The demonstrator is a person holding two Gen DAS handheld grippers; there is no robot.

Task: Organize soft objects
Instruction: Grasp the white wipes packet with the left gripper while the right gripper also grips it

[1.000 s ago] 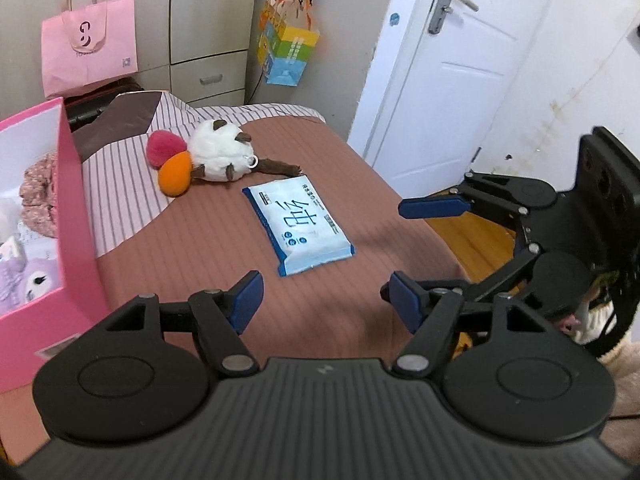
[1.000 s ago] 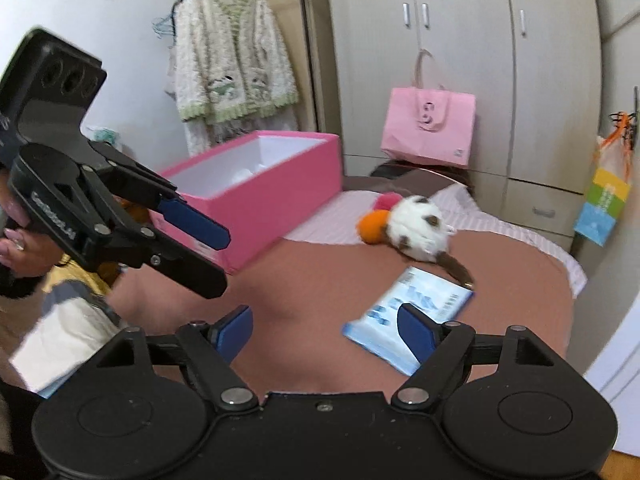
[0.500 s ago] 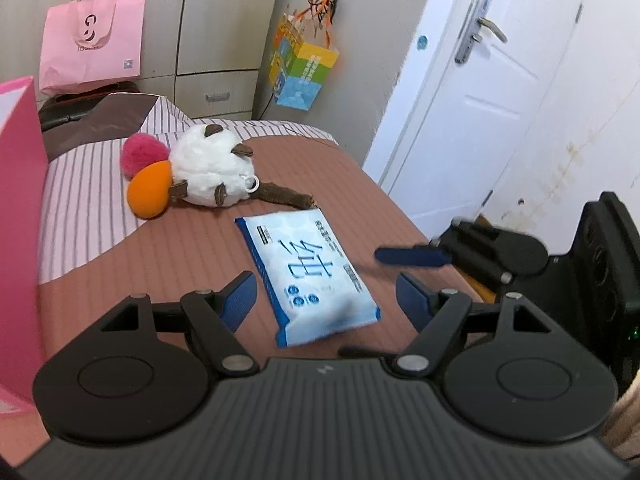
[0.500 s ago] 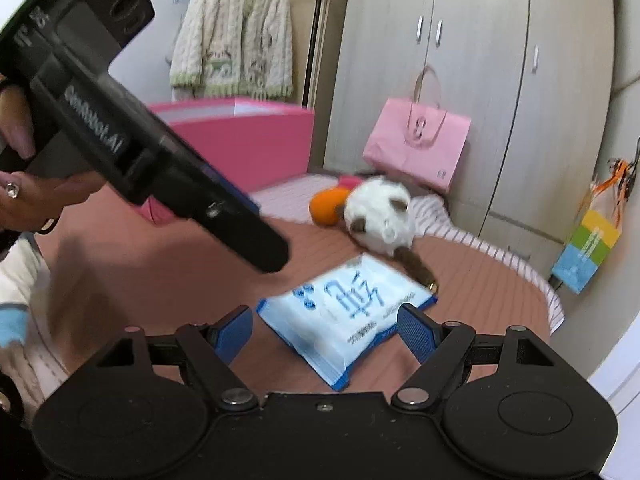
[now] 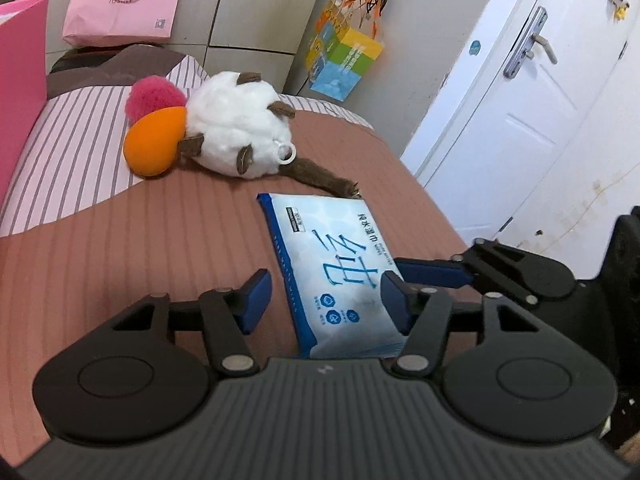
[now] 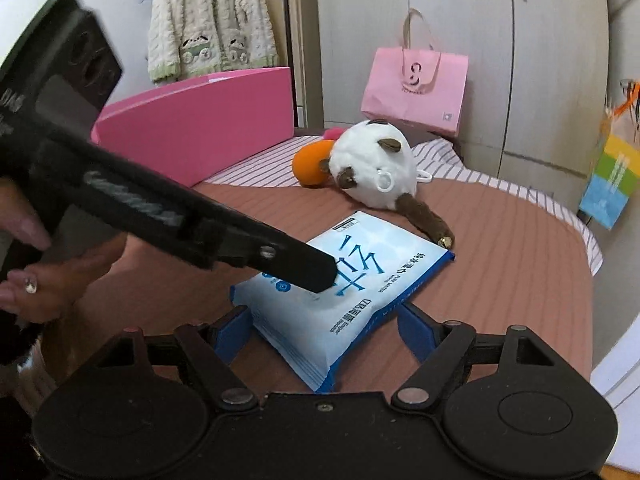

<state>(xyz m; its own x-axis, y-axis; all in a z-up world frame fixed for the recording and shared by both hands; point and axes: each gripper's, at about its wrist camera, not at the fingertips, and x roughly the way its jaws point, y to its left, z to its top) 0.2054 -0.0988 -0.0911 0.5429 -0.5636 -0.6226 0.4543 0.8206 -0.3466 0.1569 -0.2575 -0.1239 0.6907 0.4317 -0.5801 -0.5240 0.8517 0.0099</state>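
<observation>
Blue-and-white soft plastic pack of wet wipes (image 6: 344, 280), lying flat on the brown ribbed bedspread (image 5: 120, 248), just in front of the white fluffy plush toy with brown tail (image 5: 240, 132). Straddled near end by right gripper (image 6: 326, 330), fingers spread wide, nothing clamped, seemingly lined up for a pinch. Left gripper (image 5: 326, 298) likewise wide open and unladen, hovering over the pack. Pink open box (image 6: 200, 116) likely the destination; interior hidden, near pack corner cut off behind gripper body.

Brown bed (image 5: 120, 248) carries wipes pack (image 5: 340, 264); plush toy (image 5: 240, 128); pink box (image 6: 200, 120)
</observation>
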